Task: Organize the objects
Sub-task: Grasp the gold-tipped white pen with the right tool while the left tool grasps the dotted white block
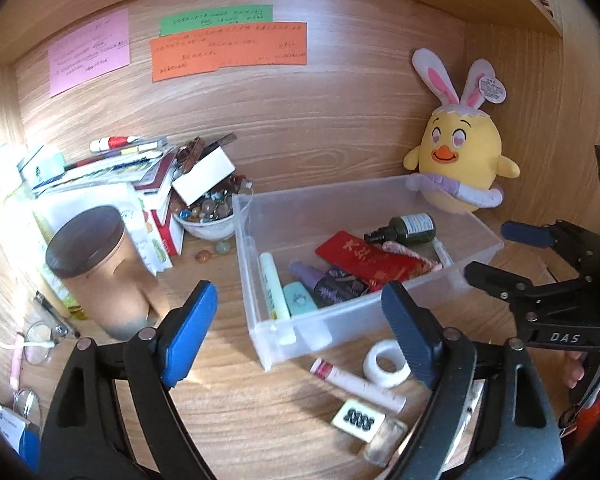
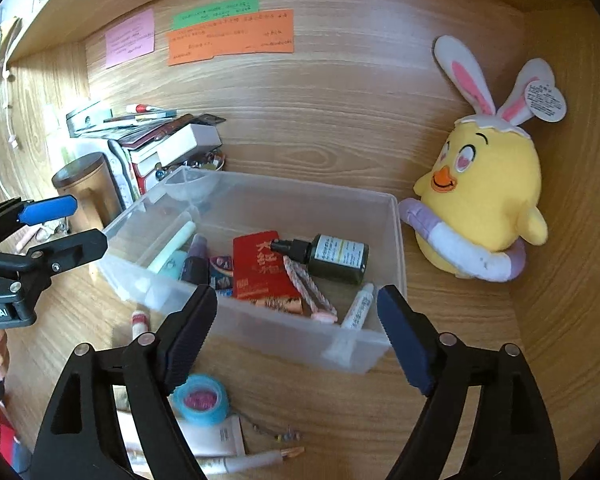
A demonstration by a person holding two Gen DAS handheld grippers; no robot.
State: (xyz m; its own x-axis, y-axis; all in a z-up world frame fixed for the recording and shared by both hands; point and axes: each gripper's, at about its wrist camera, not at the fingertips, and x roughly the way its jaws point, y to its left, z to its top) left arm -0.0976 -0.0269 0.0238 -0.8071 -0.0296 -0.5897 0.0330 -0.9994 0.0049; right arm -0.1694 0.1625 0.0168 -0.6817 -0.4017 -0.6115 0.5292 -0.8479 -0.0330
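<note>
On the wooden desk [image 1: 228,400], a clear plastic bin [image 1: 476,240] stands as the collecting point; it already holds a dark dropper bottle [image 2: 336,258], a red packet [image 2: 260,268] and several tubes. Both the left gripper [image 1: 300,336] and the right gripper [image 2: 296,336] hang before its near wall, fingers spread wide, nothing between them. Judged: a release just made. Unsorted items lie outside: 1 white tape roll [image 1: 386,362], 1 blue tape roll [image 2: 200,400], 1 tube [image 1: 356,384]. A plush chick [image 2: 488,200] sits beside the bin.
</note>
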